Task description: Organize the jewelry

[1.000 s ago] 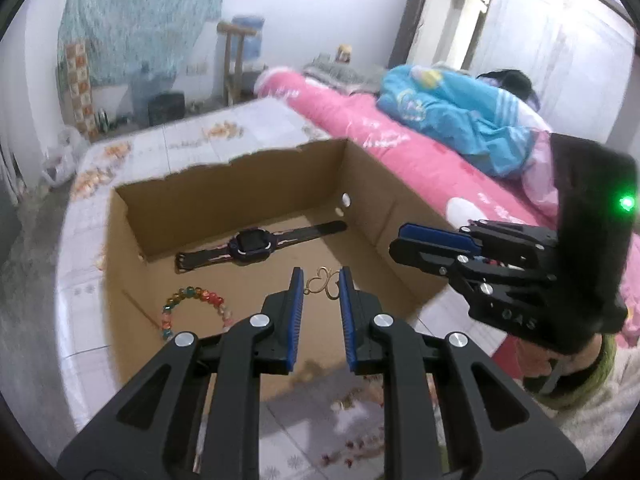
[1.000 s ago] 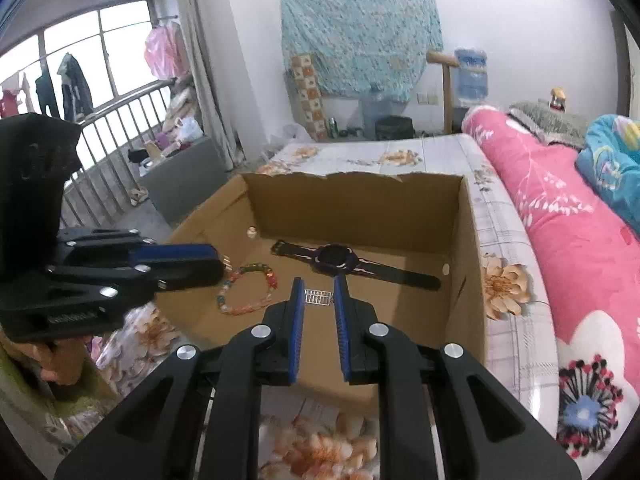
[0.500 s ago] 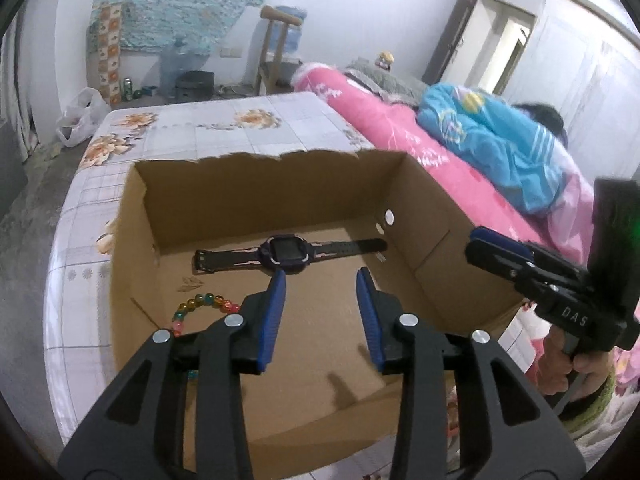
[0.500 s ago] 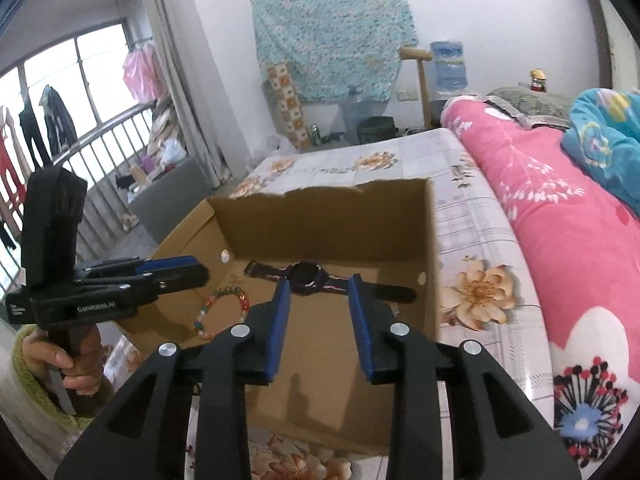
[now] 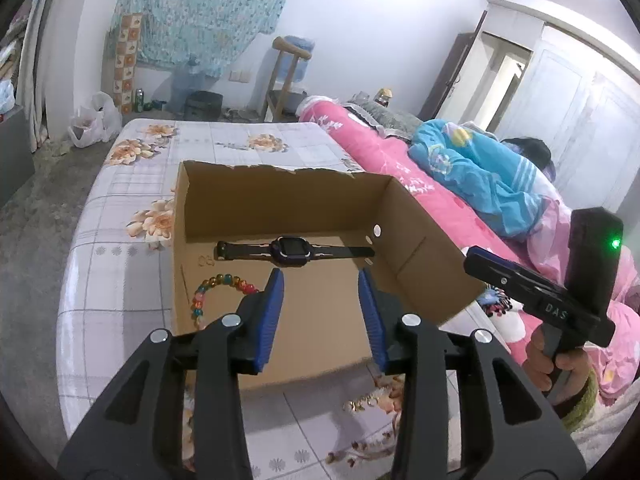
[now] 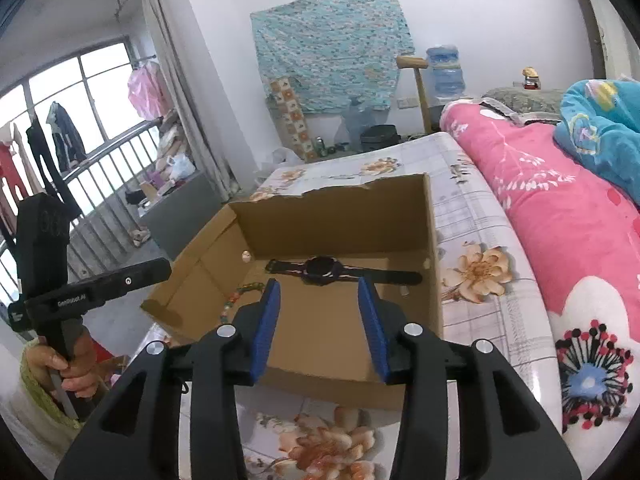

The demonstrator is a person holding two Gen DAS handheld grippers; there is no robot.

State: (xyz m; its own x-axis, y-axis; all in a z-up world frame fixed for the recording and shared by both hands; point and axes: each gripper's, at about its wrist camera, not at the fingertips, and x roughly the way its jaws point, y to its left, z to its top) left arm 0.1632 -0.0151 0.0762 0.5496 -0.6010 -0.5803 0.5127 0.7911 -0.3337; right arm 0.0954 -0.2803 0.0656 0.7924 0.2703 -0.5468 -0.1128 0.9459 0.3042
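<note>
An open cardboard box [image 5: 280,200] stands on a floral bed sheet. On its floor lie a dark wristwatch [image 5: 294,249] laid flat and a bracelet of coloured beads [image 5: 216,292] to its left. My left gripper [image 5: 320,276] hovers over the box's near edge, open, with nothing between its blue pads. In the right wrist view the same box [image 6: 332,220], watch [image 6: 322,270] and bracelet [image 6: 236,298] appear. The right gripper [image 6: 319,288] is also over the near edge; its jaws are opening and hold nothing. A small pale piece [image 6: 404,291] lies by the strap end.
A pink floral quilt [image 6: 560,208] and a blue blanket [image 5: 480,176] lie along the right of the bed. A hand [image 5: 548,364] holds the right gripper's handle beside the box. A window with railings [image 6: 60,128] is at the left, a water bottle [image 6: 444,68] by the far wall.
Both grippers have opened and drawn back from the box. The small gold piece between the left fingers and the small silver piece between the right fingers are gone from them.
</note>
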